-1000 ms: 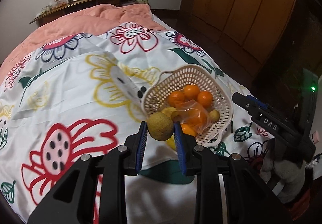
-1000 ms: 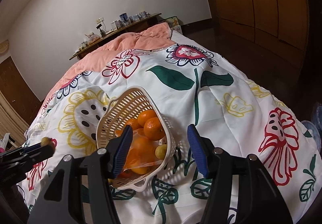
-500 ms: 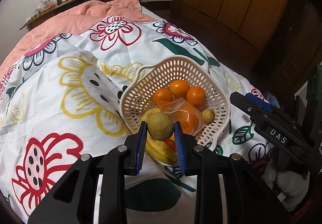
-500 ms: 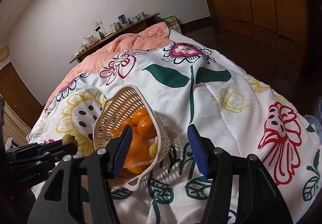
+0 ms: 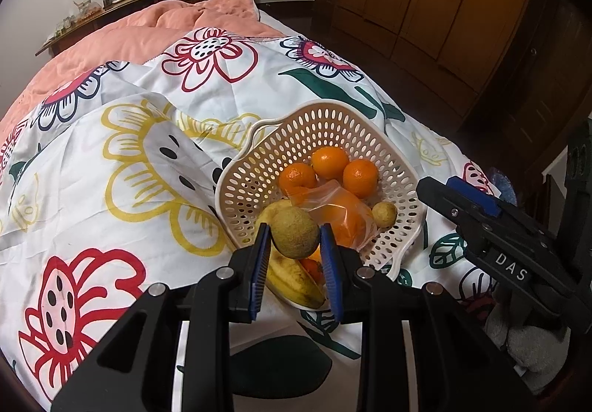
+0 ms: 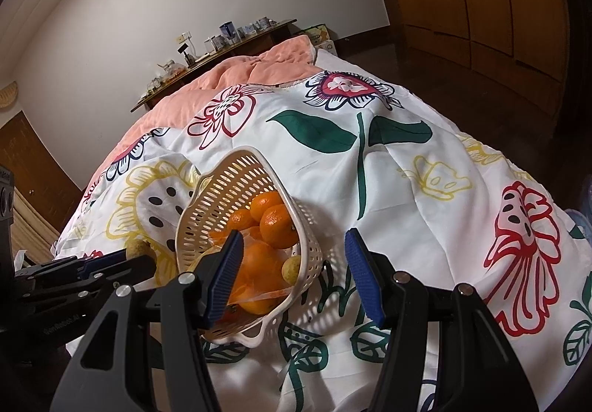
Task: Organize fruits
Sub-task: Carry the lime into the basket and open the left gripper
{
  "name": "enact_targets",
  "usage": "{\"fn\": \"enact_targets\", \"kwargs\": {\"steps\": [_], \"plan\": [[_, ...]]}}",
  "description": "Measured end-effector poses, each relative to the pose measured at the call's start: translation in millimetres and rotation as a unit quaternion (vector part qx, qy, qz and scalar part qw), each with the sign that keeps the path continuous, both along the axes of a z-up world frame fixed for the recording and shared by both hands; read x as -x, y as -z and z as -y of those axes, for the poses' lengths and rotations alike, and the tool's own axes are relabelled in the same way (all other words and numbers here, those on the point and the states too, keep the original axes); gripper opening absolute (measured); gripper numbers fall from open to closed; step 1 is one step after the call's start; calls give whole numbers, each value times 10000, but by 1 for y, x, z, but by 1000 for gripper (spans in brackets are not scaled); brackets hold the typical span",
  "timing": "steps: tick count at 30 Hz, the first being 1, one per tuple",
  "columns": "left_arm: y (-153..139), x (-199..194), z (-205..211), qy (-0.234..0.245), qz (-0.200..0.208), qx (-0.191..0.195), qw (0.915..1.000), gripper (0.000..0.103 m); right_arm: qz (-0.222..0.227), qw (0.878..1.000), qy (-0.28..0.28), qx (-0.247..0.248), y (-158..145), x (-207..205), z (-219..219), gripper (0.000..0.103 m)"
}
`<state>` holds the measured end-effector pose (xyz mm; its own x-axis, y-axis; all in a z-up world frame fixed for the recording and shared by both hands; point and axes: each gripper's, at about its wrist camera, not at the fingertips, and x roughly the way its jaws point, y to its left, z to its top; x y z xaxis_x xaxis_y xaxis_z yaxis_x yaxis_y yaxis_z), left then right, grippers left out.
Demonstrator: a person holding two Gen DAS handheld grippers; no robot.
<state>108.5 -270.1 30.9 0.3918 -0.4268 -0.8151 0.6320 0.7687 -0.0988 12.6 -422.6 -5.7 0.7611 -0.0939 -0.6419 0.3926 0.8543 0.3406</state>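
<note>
Step in hand, by the look of it: delivery of one fruit to the cream perforated plastic basket (image 5: 259, 168) on the bed's white flower-print quilt (image 5: 111, 171). Left claw (image 5: 295, 245) clamped on a round, dull green-brown fruit (image 5: 295, 232), blue pads pressed to both its sides, poised above the basket's near rim. Already in the basket: three loose oranges (image 5: 329, 162) at the far side, more orange fruit in a clear plastic bag (image 5: 340, 208), a small yellowish round fruit (image 5: 384, 214) beside the bag, and a yellow banana (image 5: 292, 280) along the near edge, right under the held fruit. Right claw (image 6: 292, 277) part open with nothing between the pads, close beside the basket's right rim, not clearly touching it.

Next move, as a judgement: a slight reach forward and down, past the banana, toward a free patch of basket floor, then release low. Soft, sloping bedding under a tilted basket, so a drop from height likely to roll or bounce out. Empty right claw well placed to steady the rim if needed.
</note>
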Motion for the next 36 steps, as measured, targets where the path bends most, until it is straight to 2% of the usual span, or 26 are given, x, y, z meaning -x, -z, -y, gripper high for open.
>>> {"fn": "enact_targets", "kwargs": {"steps": [19,22,24,26,36], "plan": [[7,0,2,35,-62,-39,10000,28,-87,9999,-4,-78,6,-1,0,57],[7,-1,3,44,-97,-48,9999,35,-89,9999,-2,-77,6,-1,0,57],[7,0,3,42,-81,-38,10000,43,-91,9999,-4,-81,6,-1,-1,57],[7,0,3,48,-55,-33,10000,46,-99,9999,-5,-83,6,-1,-1,57],[6,2,2,10,-17,-35,10000,48,-104,9999,5,-81,6,0,-2,57]]}}
